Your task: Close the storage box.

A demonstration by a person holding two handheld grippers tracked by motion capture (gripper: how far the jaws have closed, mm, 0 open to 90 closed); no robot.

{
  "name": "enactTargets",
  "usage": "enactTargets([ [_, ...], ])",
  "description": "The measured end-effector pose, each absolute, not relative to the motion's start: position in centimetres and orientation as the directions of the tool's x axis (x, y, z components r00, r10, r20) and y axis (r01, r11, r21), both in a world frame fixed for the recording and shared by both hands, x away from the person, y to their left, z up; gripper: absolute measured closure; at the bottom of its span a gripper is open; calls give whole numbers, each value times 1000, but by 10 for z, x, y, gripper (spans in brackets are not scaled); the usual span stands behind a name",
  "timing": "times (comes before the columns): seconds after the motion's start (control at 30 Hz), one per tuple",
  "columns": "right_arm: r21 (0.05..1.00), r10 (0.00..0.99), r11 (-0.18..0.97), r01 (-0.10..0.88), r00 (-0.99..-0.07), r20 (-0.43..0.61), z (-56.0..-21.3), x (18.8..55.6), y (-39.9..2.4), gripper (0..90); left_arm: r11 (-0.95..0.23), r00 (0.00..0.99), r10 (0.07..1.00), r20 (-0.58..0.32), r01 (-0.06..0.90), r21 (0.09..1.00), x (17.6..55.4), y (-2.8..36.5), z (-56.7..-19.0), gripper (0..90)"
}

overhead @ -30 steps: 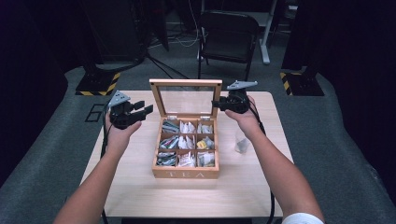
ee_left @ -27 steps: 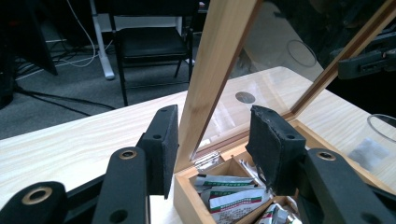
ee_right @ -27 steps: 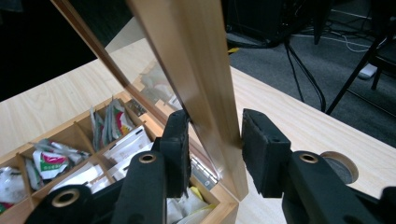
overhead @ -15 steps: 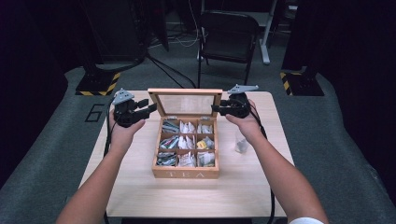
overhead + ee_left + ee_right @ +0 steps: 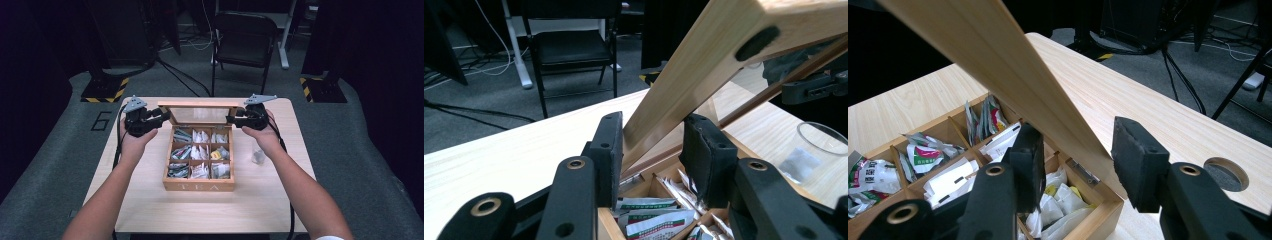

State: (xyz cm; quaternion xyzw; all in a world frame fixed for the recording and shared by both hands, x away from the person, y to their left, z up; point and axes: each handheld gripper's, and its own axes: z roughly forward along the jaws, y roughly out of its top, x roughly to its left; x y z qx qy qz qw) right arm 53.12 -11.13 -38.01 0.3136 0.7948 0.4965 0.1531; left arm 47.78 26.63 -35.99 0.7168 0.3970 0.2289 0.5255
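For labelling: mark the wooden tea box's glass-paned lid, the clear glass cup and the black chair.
wooden tea box's glass-paned lid (image 5: 201, 105): high view, top frame rail.
clear glass cup (image 5: 824, 136): left gripper view, rim.
black chair (image 5: 245, 49): high view, seat.

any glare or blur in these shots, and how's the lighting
High view: table evenly lit, room behind it dark, picture a little soft. Left gripper view: the lid glass shows faint reflections; close jaws slightly soft. Right gripper view: lid frame near the lens is blurred, tea bags sharper.
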Motion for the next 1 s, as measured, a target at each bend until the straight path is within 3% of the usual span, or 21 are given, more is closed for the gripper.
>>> enactTargets([
  [1.0, 899, 617, 304, 315, -784, 66, -359, 490, -117, 497, -163, 590, 806, -60, 318, 934, 457, 265, -373, 583],
])
